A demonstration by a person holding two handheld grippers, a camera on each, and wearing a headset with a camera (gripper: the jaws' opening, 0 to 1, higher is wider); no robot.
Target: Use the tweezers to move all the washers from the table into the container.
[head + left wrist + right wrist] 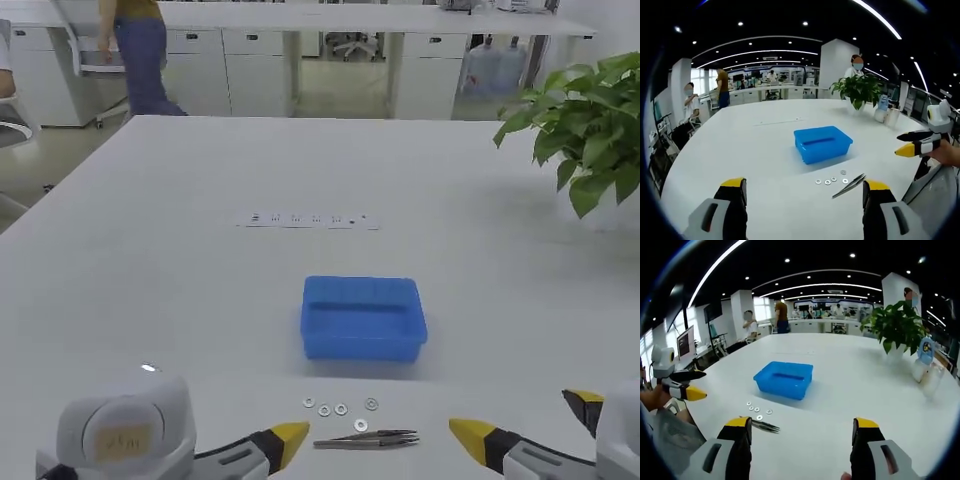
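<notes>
Blue plastic container (363, 318) sits open-topped on the white bench (200, 250), ready to receive the washers (340, 408) lying loose just before it, beside the tweezers (366, 439). The left claw (803, 186) and right claw (800, 423) flank them, both spread wide and empty, probably poised to pick up the tweezers.

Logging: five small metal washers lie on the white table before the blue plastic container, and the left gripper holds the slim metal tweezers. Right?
No. The left gripper holds nothing, its jaws open; the slim metal tweezers lie on the white table beside the five small metal washers, as the head view shows. The washers do lie before the blue plastic container.
</notes>
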